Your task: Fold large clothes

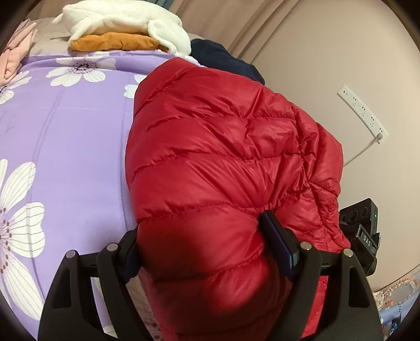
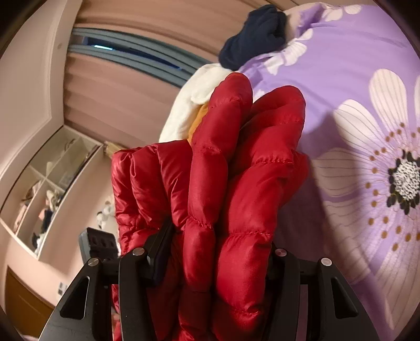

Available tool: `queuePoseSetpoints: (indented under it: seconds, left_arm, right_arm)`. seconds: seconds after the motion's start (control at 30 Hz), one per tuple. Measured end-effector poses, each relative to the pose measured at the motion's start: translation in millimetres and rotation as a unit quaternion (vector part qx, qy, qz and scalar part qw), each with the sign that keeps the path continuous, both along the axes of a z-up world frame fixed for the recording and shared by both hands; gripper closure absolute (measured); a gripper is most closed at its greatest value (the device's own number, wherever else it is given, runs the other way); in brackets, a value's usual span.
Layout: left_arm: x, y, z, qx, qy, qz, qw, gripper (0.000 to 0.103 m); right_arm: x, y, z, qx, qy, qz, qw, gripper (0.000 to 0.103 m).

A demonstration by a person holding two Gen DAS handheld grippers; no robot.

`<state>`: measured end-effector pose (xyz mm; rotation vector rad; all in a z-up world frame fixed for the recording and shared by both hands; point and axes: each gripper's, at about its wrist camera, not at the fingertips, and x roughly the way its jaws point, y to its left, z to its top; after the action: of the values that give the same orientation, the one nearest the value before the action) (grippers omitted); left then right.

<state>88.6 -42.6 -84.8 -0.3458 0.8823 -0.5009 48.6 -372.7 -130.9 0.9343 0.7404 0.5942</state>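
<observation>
A red quilted down jacket is bunched up and held over the purple flowered bedspread. My left gripper is shut on a thick fold of the jacket, with its right finger pressed into the fabric. In the right wrist view the same jacket fills the middle. My right gripper is shut on another thick fold of it, and its left finger shows against the fabric. The right gripper's body shows at the jacket's right edge in the left wrist view.
Folded white and orange clothes are stacked at the bed's far end, with a dark navy garment beside them and a pink one at the left. A wall with a power strip is on the right. A shelf unit stands off the bed.
</observation>
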Motion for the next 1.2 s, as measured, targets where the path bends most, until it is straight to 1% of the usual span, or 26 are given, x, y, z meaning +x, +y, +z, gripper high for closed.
queuePoseSetpoints:
  seconds: [0.47,0.83,1.2]
  left_arm:
    - [-14,35,14,-0.009,-0.015,0.037,0.9992,0.022]
    - [-21,64,19,-0.028,-0.025,0.064,0.9972,0.022]
    - [-29,84,23,-0.047,-0.031,0.087,0.9946,0.022]
  right_arm:
    - [21,31,18,-0.014,-0.018,0.039,0.999,0.049]
    - [32,55,30,-0.027,-0.031,0.064,0.997,0.049]
    - [38,75,43,-0.046,-0.04,0.081,0.995,0.049]
